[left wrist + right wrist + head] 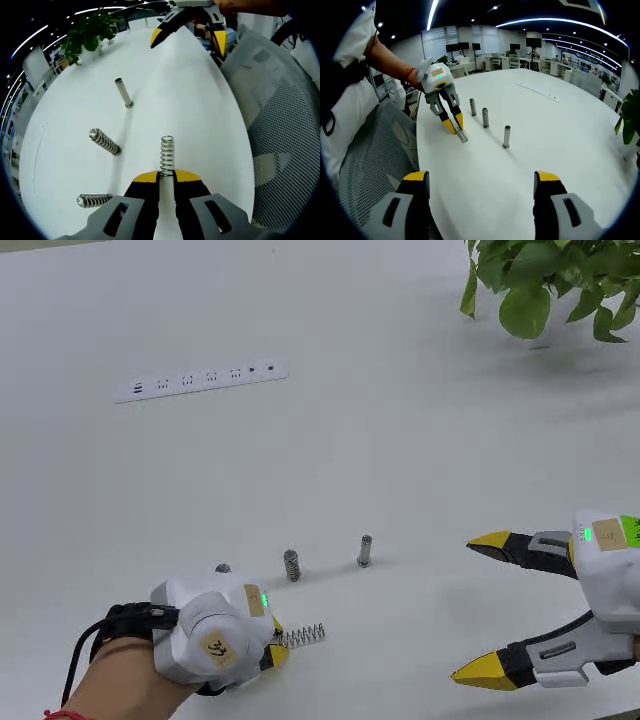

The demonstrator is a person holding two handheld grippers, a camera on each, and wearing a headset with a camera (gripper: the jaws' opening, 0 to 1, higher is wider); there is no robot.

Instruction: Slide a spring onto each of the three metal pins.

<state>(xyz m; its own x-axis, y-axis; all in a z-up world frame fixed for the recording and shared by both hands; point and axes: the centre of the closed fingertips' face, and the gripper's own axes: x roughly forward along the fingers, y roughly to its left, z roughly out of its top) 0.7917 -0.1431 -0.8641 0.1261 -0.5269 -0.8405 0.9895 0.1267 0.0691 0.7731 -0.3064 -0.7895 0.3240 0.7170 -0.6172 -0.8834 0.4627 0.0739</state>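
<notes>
**Left fingers** (146,177): yellow-tipped and drawn narrow, clamped on one end of a spring (166,150). The rest of the coil juts forward past the tips, low over the tabletop (420,440). You cannot tell whether it touches the surface.

**Left gripper** (272,648): lower left of the head view. Its white body sits ahead of your forearm (120,685), with a black strap at the wrist, and its tips point toward frame right.

**Right fingers** (415,178): spread wide, with nothing between them.

**Right gripper** (482,608): lower right of the head view, tips aimed toward frame left, well apart from the pins.

**Pins:** three, upright in a row on the tabletop, low in the head view just above the left gripper.
- **Right pin** (365,550): a bare metal shaft.
- **Middle pin** (291,564): a spring is coiled around it.
- **Left pin** (223,568): partly hidden behind the gripper body in the head view. At the lower left of the left gripper view it carries a spring.

**Power strip** (200,380): white, lying flat at the upper left of the head view.

**Plant** (550,280): green leaves at the upper right corner of the head view.

**Mesh chair** (280,125): right side of the left gripper view, beside the tabletop edge.
</notes>
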